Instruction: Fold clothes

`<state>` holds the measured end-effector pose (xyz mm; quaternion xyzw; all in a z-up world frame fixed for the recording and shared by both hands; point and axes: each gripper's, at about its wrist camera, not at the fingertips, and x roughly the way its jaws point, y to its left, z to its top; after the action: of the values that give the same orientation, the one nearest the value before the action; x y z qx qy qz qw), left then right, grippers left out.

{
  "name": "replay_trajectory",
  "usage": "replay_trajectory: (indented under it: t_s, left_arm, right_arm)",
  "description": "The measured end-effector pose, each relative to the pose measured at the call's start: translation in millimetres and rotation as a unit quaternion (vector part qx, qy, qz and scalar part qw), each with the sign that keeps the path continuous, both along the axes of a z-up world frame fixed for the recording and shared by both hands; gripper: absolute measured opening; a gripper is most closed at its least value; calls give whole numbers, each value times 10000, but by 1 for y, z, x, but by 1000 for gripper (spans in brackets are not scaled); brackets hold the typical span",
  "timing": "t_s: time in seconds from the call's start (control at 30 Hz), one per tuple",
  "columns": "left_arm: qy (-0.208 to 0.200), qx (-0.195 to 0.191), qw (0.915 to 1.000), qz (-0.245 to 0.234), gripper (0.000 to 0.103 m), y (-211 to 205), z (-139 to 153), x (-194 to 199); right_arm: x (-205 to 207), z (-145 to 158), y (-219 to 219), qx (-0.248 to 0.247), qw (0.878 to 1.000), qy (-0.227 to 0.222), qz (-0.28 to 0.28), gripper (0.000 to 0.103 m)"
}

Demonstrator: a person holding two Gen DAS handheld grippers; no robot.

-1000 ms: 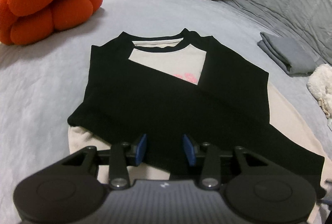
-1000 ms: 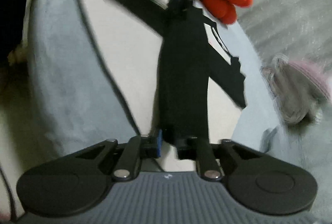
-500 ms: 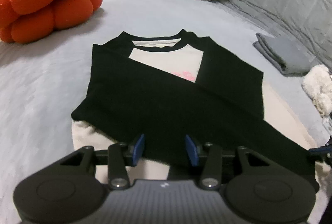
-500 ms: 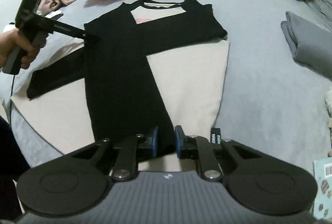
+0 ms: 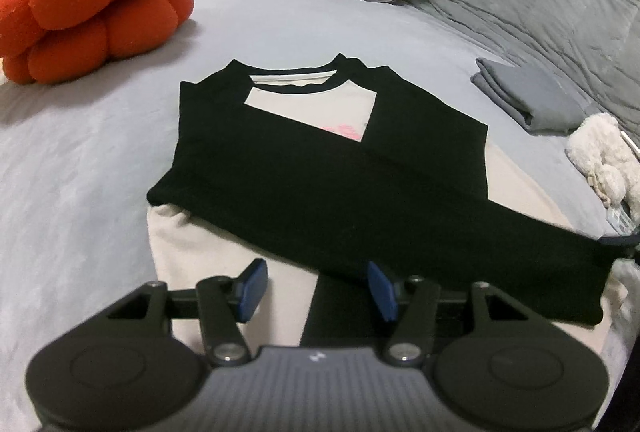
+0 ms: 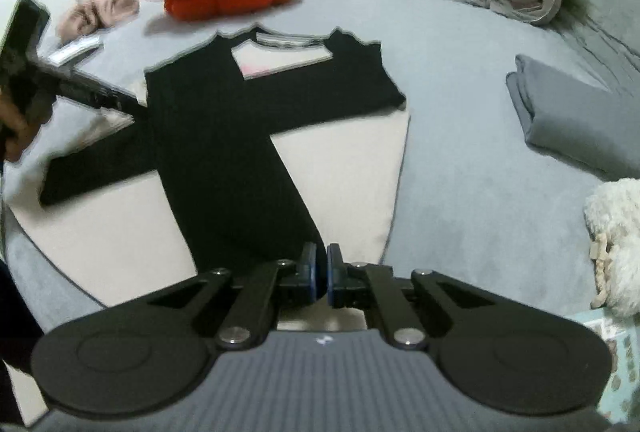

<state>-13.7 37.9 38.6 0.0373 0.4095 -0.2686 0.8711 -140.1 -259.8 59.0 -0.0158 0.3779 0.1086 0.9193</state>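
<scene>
while right tongs (image 6: 321,274) pinch the black sleeve (image 6: 236,192) — left tongs (image 5: 316,290) gape.

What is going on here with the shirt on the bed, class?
A person is folding a black-and-cream shirt laid flat on a grey bed, using a handheld gripper in each hand. Both black sleeves are folded across the body. The right gripper is nearly shut at the end of one sleeve; whether it pinches the cloth is unclear. The left gripper is open above the other sleeve.
</scene>
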Motion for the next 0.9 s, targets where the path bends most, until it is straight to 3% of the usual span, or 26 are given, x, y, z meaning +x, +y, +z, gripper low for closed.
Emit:
replay_trajectory:
  t_s: [0.13,0.3,0.37,0.43,0.57,0.63,0.77,0.9]
  left_arm:
    - [40,36,10000,35,57,1,-3,1]
    - [-87,22,9998,154,57,2,1,1]
    - [-108,-26,9998,154,57,3,3,0]
    - [-153,-51,9998,142,57,2,4,-1]
    - [-386,-255,9987,-220,57,-12,12,-9]
    - [-474,-278,9976,-432,58,-24,14,-13]
    - [-392,-170,9968,-670,58,-41,6,-16]
    - [-316,39,9965,-777,59,-45,-4,-18]
  right_arm:
    - [3,14,-4,11,9998,-144,-111,5]
    - [17,-24,3,-390,9982,446,-6,6]
    - [14,-19,8,-634,9976,268,39,15]
    - [12,-5,9,-803,9966,-187,-47,38]
    - [20,11,21,-642,9951,-600,447,37]
    - [33,5,36,-588,9932,-461,888,37]
    - [55,-30,61,-265,9890,329,1415,30]
    - [52,-24,65,-435,9849,334,1644,29]
